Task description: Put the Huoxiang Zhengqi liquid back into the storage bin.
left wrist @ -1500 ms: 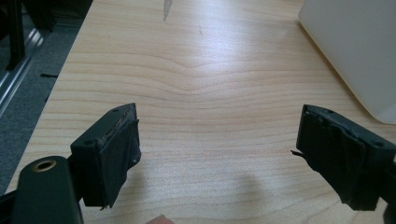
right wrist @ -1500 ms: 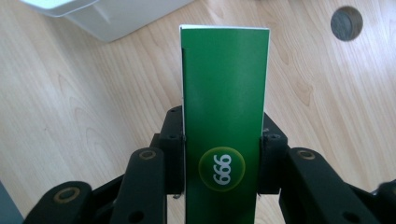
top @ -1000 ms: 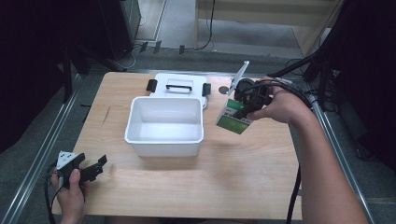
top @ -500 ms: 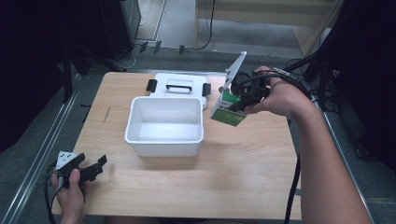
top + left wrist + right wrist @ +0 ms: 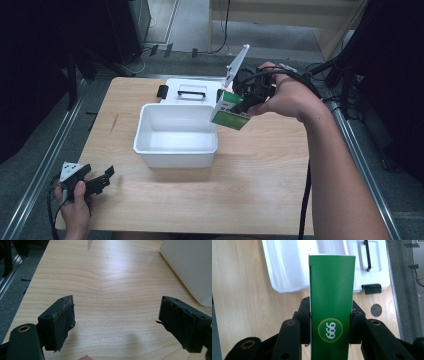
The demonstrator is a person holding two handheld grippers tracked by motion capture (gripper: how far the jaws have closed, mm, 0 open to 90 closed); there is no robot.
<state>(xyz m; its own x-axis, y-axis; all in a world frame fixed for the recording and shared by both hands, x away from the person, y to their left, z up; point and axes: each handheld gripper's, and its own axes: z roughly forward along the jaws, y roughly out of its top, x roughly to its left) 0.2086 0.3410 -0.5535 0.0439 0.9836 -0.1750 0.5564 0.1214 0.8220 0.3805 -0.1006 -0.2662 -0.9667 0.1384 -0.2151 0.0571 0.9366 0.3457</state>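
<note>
One green carton point(image 5: 230, 114) clamped in right gripper point(image 5: 245, 100) fingers, centre frame over white bin point(image 5: 176, 150) rim: lower inside, then release; left gripper point(image 5: 95, 182) open, lower left.

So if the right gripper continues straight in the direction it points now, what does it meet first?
Probably the white bin. The right gripper, shut on the green box, aims down over the bin's near rim, so the box's front end would likely enter the open bin first. Depth is unclear.
</note>
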